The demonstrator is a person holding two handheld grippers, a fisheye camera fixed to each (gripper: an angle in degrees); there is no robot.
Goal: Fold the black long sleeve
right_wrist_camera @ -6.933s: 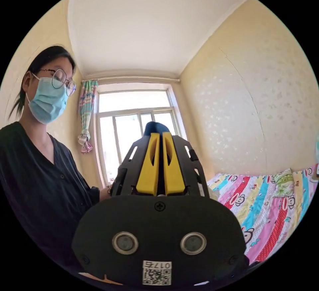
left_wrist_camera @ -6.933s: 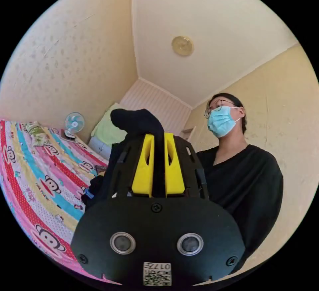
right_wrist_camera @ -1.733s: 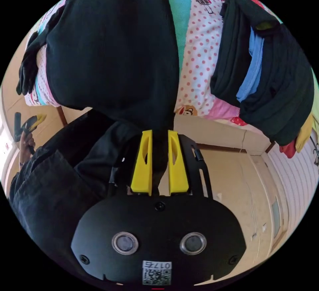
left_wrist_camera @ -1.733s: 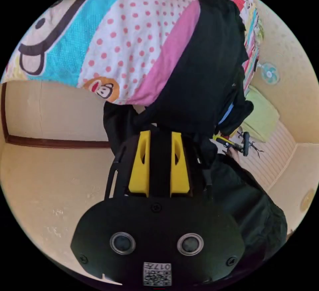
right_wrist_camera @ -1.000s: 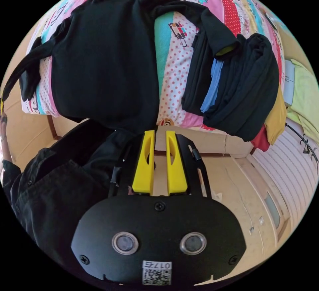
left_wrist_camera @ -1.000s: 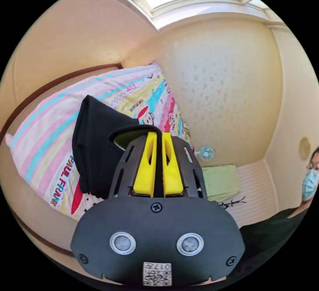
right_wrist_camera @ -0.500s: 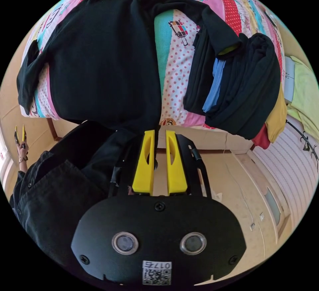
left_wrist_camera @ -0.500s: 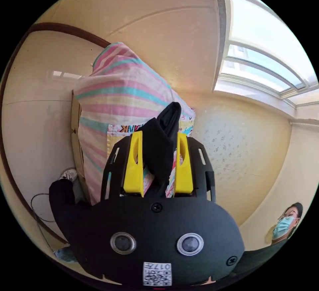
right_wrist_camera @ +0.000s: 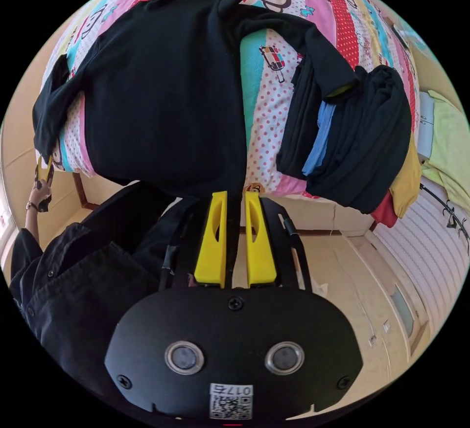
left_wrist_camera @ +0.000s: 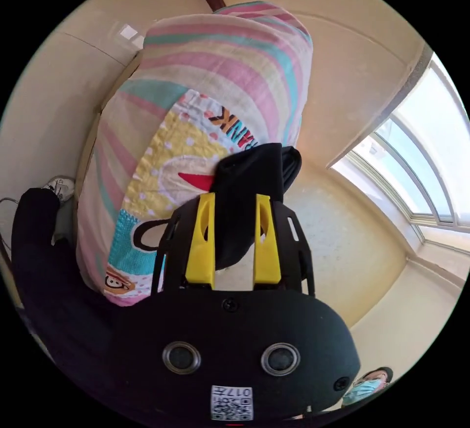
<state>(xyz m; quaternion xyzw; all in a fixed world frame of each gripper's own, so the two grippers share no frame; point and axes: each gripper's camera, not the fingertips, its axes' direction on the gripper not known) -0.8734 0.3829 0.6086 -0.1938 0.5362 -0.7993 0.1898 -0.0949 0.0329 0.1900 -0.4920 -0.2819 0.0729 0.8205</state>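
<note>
- On the bed point(right_wrist_camera: 274, 120), the black long sleeve point(right_wrist_camera: 166, 90) lies spread flat, its hem at the bed's edge by the person.
- Right gripper view: one sleeve drapes off the bed corner, the other sleeve reaches onto the pile of folded clothes point(right_wrist_camera: 357, 139).
- Right gripper point(right_wrist_camera: 235, 198): jaws slightly apart at the hem; can't tell if they pinch cloth.
- Left gripper view: left gripper point(left_wrist_camera: 235, 200) has its jaws spread, with the sleeve end point(left_wrist_camera: 249, 203) hanging loose between them, beside the striped bedsheet point(left_wrist_camera: 196, 105).
- A window point(left_wrist_camera: 431, 164) shows off to one side.
</note>
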